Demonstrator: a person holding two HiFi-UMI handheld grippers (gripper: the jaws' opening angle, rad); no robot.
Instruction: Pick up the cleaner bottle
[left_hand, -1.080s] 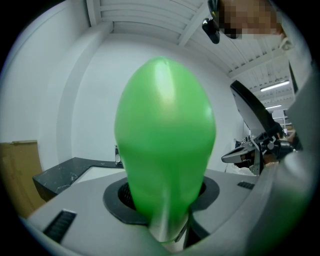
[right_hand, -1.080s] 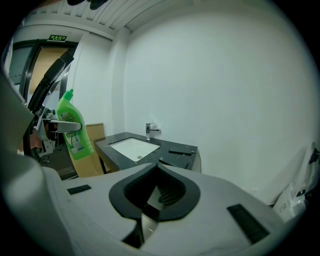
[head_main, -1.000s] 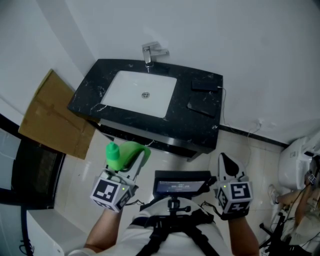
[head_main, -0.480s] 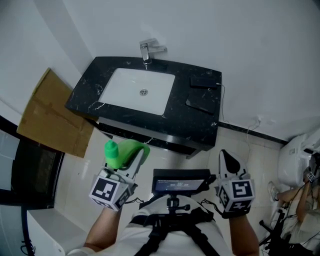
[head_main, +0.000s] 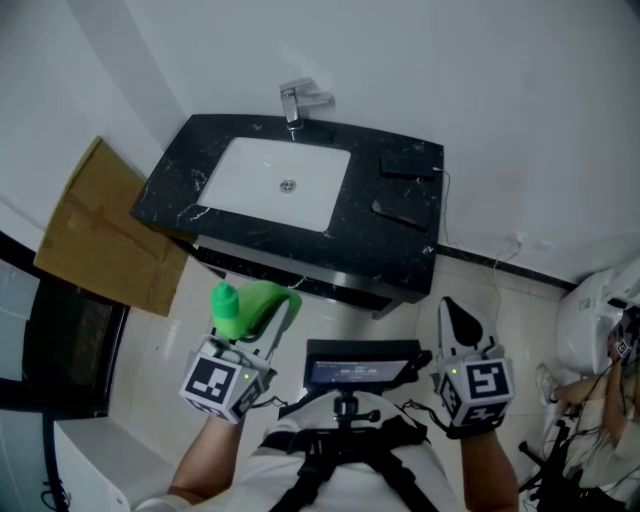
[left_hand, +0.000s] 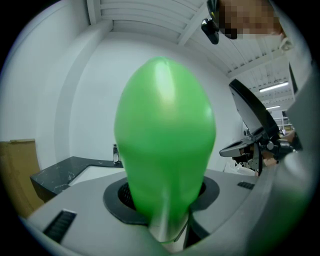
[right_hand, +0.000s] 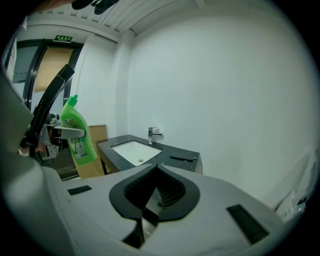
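The green cleaner bottle (head_main: 243, 303) is off the floor in front of the vanity, lying tilted with its cap toward the left. My left gripper (head_main: 264, 318) is shut on it. In the left gripper view the bottle (left_hand: 165, 145) fills the middle and hides the jaw tips. The right gripper view shows the same bottle (right_hand: 78, 134) held up at the left. My right gripper (head_main: 449, 318) hangs apart at the lower right, and its jaws (right_hand: 155, 169) meet with nothing between them.
A black marble vanity (head_main: 395, 250) carries a white basin (head_main: 282, 183), a chrome tap (head_main: 295, 101) and two flat dark items (head_main: 405, 208). Cardboard (head_main: 98, 235) leans at the left. A toilet (head_main: 588, 325) and a person stand at the right edge.
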